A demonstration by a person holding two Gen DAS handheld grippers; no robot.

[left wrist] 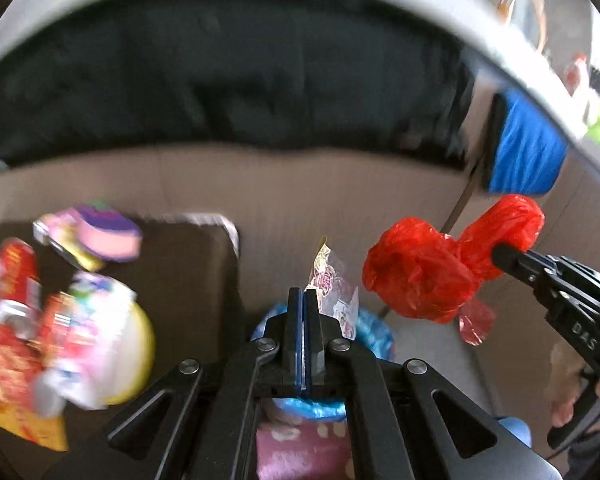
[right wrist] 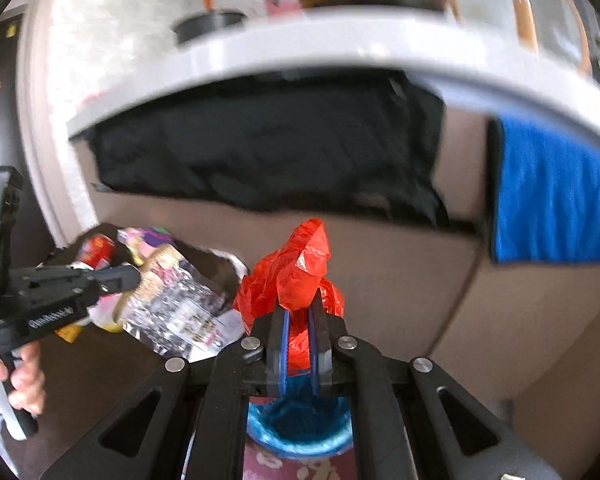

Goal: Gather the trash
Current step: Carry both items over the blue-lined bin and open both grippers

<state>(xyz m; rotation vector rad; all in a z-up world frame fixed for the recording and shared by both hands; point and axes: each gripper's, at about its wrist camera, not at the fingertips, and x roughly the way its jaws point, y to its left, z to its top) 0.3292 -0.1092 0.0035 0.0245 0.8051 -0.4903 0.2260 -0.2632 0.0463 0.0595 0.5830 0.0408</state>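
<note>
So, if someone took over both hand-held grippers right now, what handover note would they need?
Left hand-held gripper: shut on a clear printed wrapper.
Right hand-held gripper: shut on a crumpled red plastic bag.
Blue-lined bin sits just below both.
Done: both pieces are lifted and near the bin.
Left: drop both in, then clear the pile of cans and packets on the dark stand.

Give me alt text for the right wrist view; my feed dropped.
The right hand-held gripper is shut on a crumpled red plastic bag, above a bin with a blue liner. At left, the left hand-held gripper pinches a clear printed wrapper near a pile of trash on a dark surface.
</note>
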